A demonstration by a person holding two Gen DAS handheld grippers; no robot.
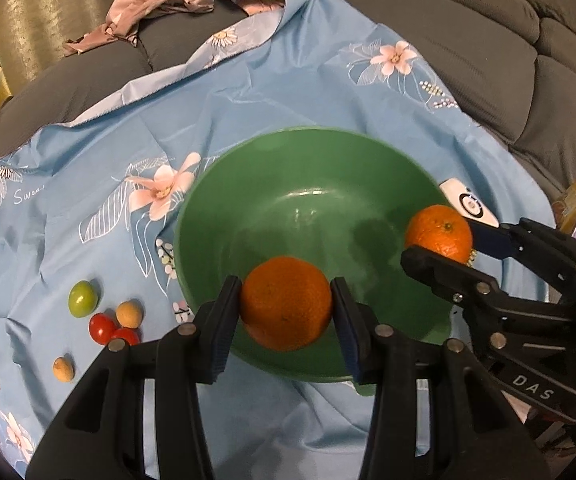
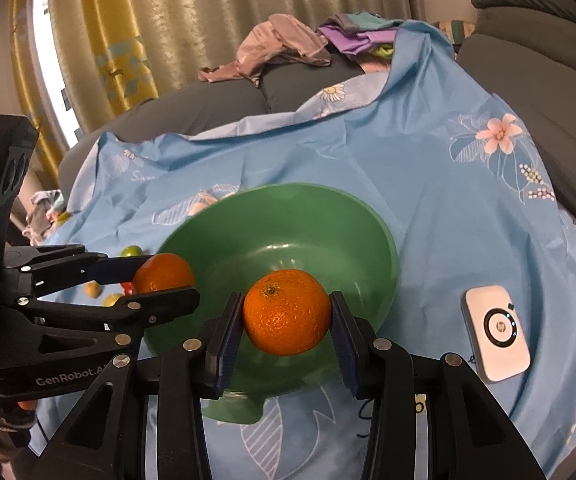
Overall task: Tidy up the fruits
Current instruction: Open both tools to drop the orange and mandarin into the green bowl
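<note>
L gripper (image 1: 286, 312) clamps mandarin (image 1: 286, 303); R gripper (image 2: 286, 316) clamps stem-up mandarin (image 2: 286, 312); green bowl (image 1: 256, 184) beneath both.

close downward wrist views, shared bowl (image 1: 272, 184)

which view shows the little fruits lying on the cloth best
The left wrist view. There the little fruits lie in the open on the blue cloth, left of the green bowl: one green, two red, two tan. In the right wrist view the left tongs and their orange hide most of them.
</note>
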